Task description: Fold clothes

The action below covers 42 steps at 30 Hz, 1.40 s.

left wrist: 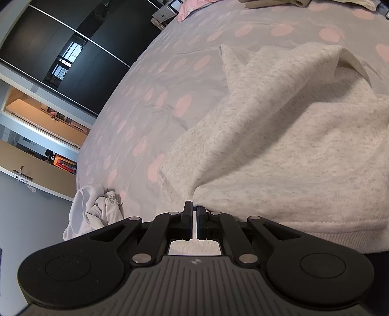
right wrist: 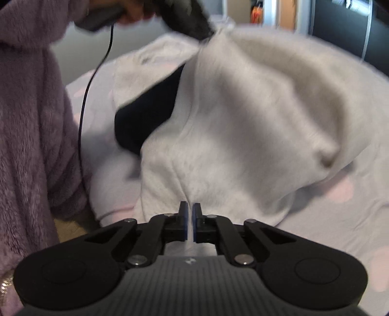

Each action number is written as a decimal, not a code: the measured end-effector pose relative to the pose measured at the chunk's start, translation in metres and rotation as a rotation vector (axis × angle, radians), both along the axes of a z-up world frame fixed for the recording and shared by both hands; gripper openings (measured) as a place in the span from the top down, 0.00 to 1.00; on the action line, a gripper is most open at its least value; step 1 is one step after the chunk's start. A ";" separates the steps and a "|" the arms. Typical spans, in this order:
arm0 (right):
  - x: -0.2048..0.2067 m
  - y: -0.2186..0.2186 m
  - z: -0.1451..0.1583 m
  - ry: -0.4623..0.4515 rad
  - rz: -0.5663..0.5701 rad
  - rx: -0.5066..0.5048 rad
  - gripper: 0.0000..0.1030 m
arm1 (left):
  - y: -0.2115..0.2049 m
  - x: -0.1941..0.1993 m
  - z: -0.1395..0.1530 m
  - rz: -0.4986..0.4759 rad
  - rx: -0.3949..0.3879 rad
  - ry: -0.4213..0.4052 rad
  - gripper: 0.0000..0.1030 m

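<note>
A light grey fleece sweatshirt [left wrist: 279,136] lies partly lifted over a grey bedspread with pink dots [left wrist: 155,80]. My left gripper [left wrist: 194,207] is shut on a pinched fold at the garment's edge, and the cloth rises in a ridge from there. In the right wrist view the same sweatshirt [right wrist: 255,116] hangs in folds, blurred, with its dark inside [right wrist: 148,116] showing. My right gripper [right wrist: 190,206] is shut on a fold of the sweatshirt's fabric. At the top of that view the left gripper [right wrist: 192,21] holds up another part of the cloth.
A crumpled white garment [left wrist: 94,214] lies at the bed's near left corner. More clothes [left wrist: 279,3] sit at the far edge of the bed. A dark wardrobe [left wrist: 68,48] and shelves stand beyond. The person's purple fleece sleeve [right wrist: 31,145] and a black cable [right wrist: 85,102] are at left.
</note>
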State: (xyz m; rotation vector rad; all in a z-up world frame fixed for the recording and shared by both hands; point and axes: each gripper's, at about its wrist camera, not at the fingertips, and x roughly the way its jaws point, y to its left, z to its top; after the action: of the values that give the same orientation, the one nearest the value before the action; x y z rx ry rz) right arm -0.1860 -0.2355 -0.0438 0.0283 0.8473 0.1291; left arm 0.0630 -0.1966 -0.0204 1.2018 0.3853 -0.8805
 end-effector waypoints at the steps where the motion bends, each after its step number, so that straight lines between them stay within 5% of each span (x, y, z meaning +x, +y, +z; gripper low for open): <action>1: -0.004 -0.004 0.008 -0.030 -0.023 -0.009 0.96 | 0.001 0.000 0.001 0.000 -0.005 0.002 0.99; 4: -0.013 -0.025 0.026 -0.083 -0.139 -0.026 0.97 | 0.003 -0.001 0.002 0.000 -0.007 0.004 0.99; 7: -0.013 -0.035 0.022 -0.041 -0.220 -0.078 0.96 | 0.004 -0.001 0.000 -0.003 0.003 0.002 0.99; 12: -0.011 -0.022 0.011 0.006 -0.138 -0.050 0.95 | 0.005 -0.003 -0.003 -0.010 0.020 -0.003 0.99; 15: -0.012 -0.016 0.009 0.006 -0.093 -0.042 0.86 | 0.026 -0.014 0.000 -0.016 0.026 -0.005 0.99; 17: -0.013 -0.012 0.006 -0.001 -0.081 -0.042 0.61 | 0.024 -0.015 -0.002 -0.020 0.032 -0.011 0.99; 18: -0.011 -0.011 0.005 -0.006 -0.078 -0.053 0.60 | 0.023 -0.015 -0.003 -0.021 0.034 -0.012 0.99; 25: 0.001 -0.003 -0.009 0.011 -0.021 -0.076 0.61 | 0.022 -0.010 -0.006 -0.034 0.020 0.010 0.99; 28: 0.003 0.001 -0.011 0.011 0.002 -0.091 0.91 | 0.023 -0.007 -0.005 -0.046 0.008 0.025 0.99; 32: -0.002 -0.002 -0.001 -0.030 -0.054 -0.149 0.94 | 0.026 -0.004 0.004 -0.039 -0.037 0.060 0.99; 37: -0.016 -0.024 0.032 -0.109 -0.249 -0.213 0.95 | 0.030 -0.013 0.028 -0.004 -0.111 0.090 0.99; 42: -0.029 -0.045 0.098 -0.251 -0.345 -0.302 0.96 | 0.041 -0.020 0.086 0.059 -0.291 0.132 1.00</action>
State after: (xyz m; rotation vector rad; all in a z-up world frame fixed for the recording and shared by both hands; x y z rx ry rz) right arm -0.2150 -0.2805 0.0539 -0.1227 0.5934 -0.3145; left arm 0.0432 -0.1554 0.0653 0.8631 0.3826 -0.9324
